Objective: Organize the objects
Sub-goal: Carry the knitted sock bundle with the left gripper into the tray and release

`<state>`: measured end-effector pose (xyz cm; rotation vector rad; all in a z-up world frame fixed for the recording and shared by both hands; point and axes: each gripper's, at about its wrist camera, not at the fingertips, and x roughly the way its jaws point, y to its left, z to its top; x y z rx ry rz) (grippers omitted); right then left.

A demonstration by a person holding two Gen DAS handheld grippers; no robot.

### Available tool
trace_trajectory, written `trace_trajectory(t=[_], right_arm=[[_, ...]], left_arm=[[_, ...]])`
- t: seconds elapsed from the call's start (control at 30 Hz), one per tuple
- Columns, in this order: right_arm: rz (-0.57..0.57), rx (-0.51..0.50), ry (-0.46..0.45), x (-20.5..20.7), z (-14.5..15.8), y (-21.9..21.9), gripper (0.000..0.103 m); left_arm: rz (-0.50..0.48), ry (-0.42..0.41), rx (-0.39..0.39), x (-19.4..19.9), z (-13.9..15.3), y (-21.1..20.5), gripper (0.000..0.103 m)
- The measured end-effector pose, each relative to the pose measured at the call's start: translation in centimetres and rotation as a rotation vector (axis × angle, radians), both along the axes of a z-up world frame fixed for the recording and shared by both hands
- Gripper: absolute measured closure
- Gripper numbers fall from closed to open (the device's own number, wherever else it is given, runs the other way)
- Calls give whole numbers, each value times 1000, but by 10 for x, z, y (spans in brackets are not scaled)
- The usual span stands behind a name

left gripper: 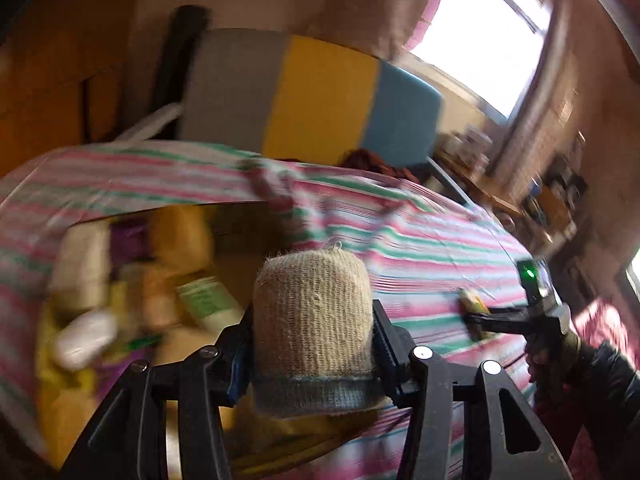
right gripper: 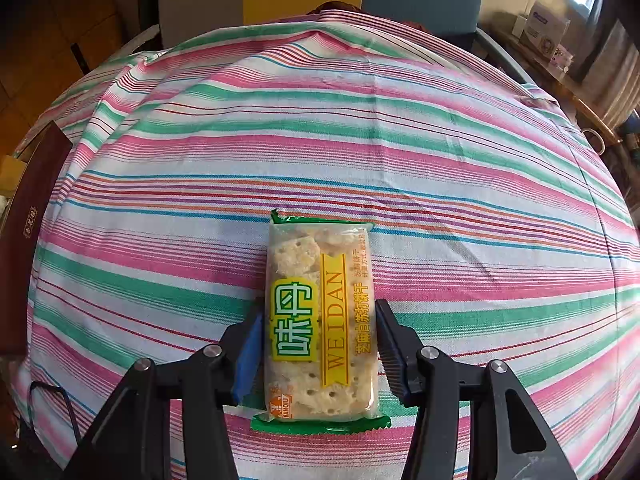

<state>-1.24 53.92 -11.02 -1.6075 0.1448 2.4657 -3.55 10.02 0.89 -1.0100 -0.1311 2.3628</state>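
Note:
My left gripper (left gripper: 314, 344) is shut on a beige knitted roll with a grey-blue band (left gripper: 314, 328) and holds it above the striped cloth, beside an open box (left gripper: 132, 300) of blurred items at the left. My right gripper (right gripper: 320, 340) is closed around a clear cracker packet with green ends (right gripper: 320, 320) that lies on the striped cloth (right gripper: 400, 140). The left wrist view also shows the right gripper (left gripper: 476, 320) far right, on the packet (left gripper: 472, 304).
The box holds white bottles, a green-labelled packet (left gripper: 208, 300) and yellow items, all blurred. A grey, yellow and blue panel (left gripper: 312, 92) stands behind the table. A dark maroon box (right gripper: 28, 220) sits at the left edge. Shelves with clutter (right gripper: 548, 32) stand at the right.

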Motion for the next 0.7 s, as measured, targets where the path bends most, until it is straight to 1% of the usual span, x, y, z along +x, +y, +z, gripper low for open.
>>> trace_trajectory(t=[0.1,0.17,0.23,0.33,0.43,0.57,0.63,0.7], right_arm=[[2,7,-2,0,0,-1,49],[2,7,-2,0,0,-1,49],[5,12,-3,-1,0,-2,49],[6,14,-4,-1,0,-2,49],[7,18,-4,-1,1,-3,49],[7,19,-4,0,1,-3,49],[7,18,-4,0,1,-3,49],[8,21,-4,0,1,-3,49]], left_arm=[[88,-9,31,0,-2,-57,52],[126,-39,52,3,-6,-89,52],[141,-63,62,8,-11,-103,52],[82,-83,60,13,-16,-87,52],[-3,-89,42,9,-22,-49,52],[-102,-110,-41,-1,-37,0,51],[-124,-121,-85,-4,-48,16,51],[-146,-160,-141,-9,-64,28,51]])
